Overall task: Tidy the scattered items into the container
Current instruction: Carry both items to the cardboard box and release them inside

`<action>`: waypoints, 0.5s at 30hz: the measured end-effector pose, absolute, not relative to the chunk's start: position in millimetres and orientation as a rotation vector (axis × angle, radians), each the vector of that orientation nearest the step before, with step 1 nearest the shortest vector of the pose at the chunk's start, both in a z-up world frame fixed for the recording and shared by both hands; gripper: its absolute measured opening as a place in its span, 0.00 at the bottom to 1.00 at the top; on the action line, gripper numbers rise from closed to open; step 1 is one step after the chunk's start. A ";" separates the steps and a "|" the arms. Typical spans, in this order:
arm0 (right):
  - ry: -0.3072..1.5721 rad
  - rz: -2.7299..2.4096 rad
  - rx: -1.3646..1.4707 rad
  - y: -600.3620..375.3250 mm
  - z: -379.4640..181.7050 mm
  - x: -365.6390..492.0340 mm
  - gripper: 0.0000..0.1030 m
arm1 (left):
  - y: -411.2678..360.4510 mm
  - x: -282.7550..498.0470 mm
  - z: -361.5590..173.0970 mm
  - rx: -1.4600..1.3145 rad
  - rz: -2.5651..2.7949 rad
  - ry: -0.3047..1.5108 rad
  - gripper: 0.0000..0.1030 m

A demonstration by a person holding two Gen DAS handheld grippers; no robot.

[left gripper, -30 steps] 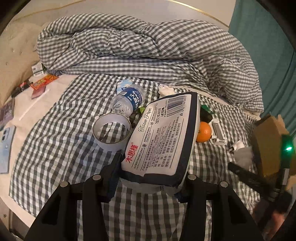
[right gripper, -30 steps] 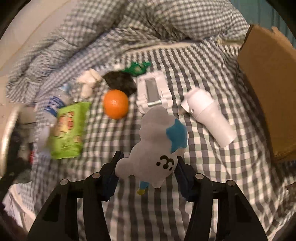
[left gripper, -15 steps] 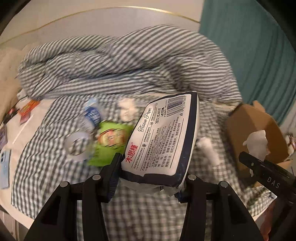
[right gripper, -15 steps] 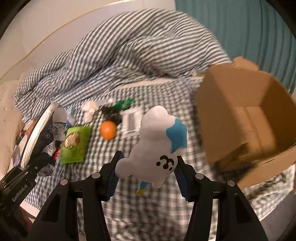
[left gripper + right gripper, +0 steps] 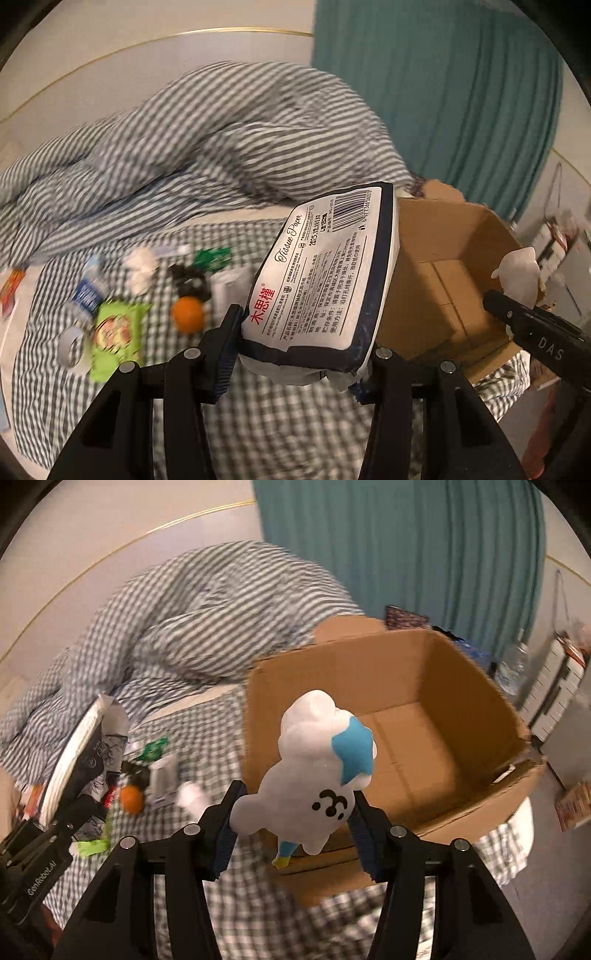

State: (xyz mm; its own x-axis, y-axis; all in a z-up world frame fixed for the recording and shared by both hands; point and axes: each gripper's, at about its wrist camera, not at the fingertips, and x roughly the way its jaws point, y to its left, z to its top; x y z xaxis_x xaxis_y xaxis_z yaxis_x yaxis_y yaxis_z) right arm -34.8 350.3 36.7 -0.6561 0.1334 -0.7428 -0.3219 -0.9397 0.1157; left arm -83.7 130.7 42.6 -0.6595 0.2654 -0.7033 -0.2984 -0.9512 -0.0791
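Note:
My left gripper (image 5: 301, 354) is shut on a white and navy tissue pack (image 5: 325, 273), held in the air left of the open cardboard box (image 5: 454, 280). My right gripper (image 5: 293, 827) is shut on a white plush toy with a blue patch (image 5: 317, 771), held above the near wall of the box (image 5: 406, 746). The box's inside looks bare. On the checked bed sheet lie an orange (image 5: 188, 314), a green snack bag (image 5: 114, 332), a water bottle (image 5: 86, 295), a tape roll (image 5: 72, 345) and a white crumpled item (image 5: 142, 267).
A heaped checked duvet (image 5: 207, 147) fills the back of the bed. A teal curtain (image 5: 443, 92) hangs behind the box. A white radiator-like unit and a clear bottle (image 5: 511, 668) stand at the right. The left gripper with the tissue pack shows in the right wrist view (image 5: 70, 768).
Both grippers have risen and swung right with their loads. The box has come into full view and sits right ahead of them.

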 end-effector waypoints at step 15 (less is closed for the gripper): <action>0.432 2.440 -1.180 461.1 2.7 -41.2 0.52 | 300.5 -109.7 26.0 -1.064 2.391 0.287 0.53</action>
State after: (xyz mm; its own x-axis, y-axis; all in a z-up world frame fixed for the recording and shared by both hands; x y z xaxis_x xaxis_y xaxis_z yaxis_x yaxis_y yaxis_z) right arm -41.2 461.1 2.7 -0.5670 0.2132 -0.7957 -0.4736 -0.8747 0.1031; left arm -109.7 300.5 26.0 -0.5671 0.3598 -0.7409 -0.5251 -0.8509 -0.0112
